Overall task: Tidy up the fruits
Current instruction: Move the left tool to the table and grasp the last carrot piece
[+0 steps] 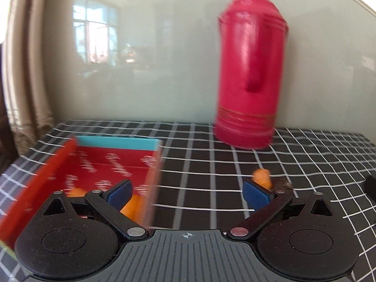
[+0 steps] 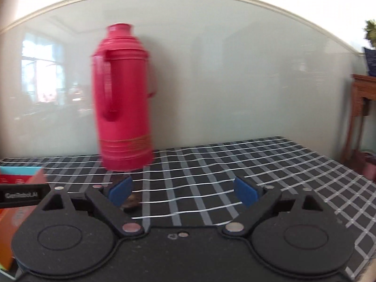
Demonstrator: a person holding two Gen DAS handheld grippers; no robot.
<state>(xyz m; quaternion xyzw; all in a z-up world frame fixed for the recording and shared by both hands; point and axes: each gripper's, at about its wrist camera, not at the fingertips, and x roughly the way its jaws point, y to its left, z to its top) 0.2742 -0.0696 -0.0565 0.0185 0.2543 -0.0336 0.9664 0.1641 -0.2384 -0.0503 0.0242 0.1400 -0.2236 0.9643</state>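
Note:
A red open box (image 1: 112, 164) with a teal far edge sits on the checked cloth at the left, and orange fruit pieces (image 1: 134, 208) lie inside it, partly hidden by my left finger. My left gripper (image 1: 188, 193) is open with nothing between its blue pads. Another orange piece (image 1: 262, 176) lies on the cloth just behind its right finger, beside a small brown thing (image 1: 284, 184). My right gripper (image 2: 183, 191) is also open and empty. A brown piece (image 2: 132, 203) lies by its left finger. The red box (image 2: 21, 176) shows at the left edge.
A tall red thermos flask (image 1: 250, 70) (image 2: 123, 98) stands at the back of the table against a pale glossy wall. The black cloth with white grid (image 2: 258, 164) covers the table. A wooden side table (image 2: 363, 98) stands past the right edge. A curtain (image 1: 25, 70) hangs at left.

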